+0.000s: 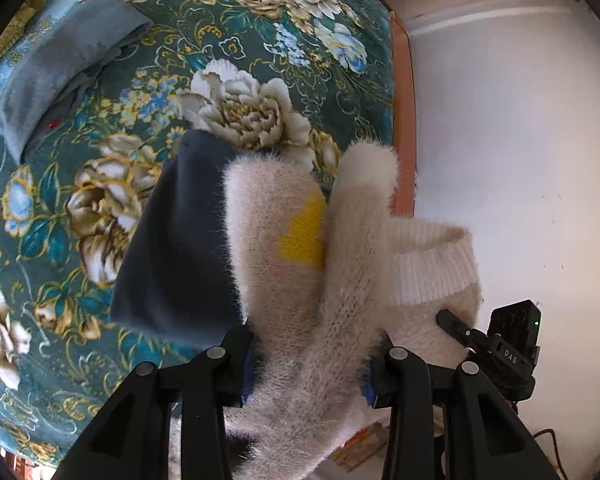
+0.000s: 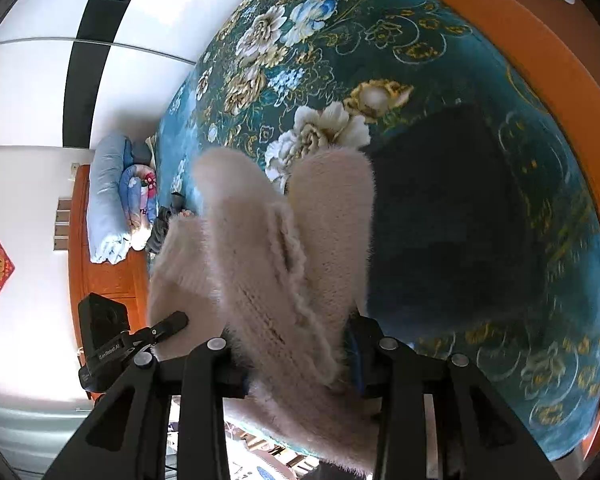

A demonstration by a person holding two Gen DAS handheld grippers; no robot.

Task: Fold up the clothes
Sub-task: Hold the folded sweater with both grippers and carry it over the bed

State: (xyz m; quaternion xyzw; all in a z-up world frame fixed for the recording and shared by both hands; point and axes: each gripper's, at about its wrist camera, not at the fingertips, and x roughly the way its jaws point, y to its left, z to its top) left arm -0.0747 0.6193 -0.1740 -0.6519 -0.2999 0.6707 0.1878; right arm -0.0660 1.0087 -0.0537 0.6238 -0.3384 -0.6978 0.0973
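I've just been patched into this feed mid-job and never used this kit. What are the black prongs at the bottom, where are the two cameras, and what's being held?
The black prongs are two-finger grippers, one in each of a person's hands, with a fisheye camera on each looking along the fingers. The left view shows the left gripper shut on a fluffy cream sweater; the right view shows the right gripper shut on the same sweater. Below lies a bed with a floral blanket. A dark garment and a folded grey cloth rest on it.
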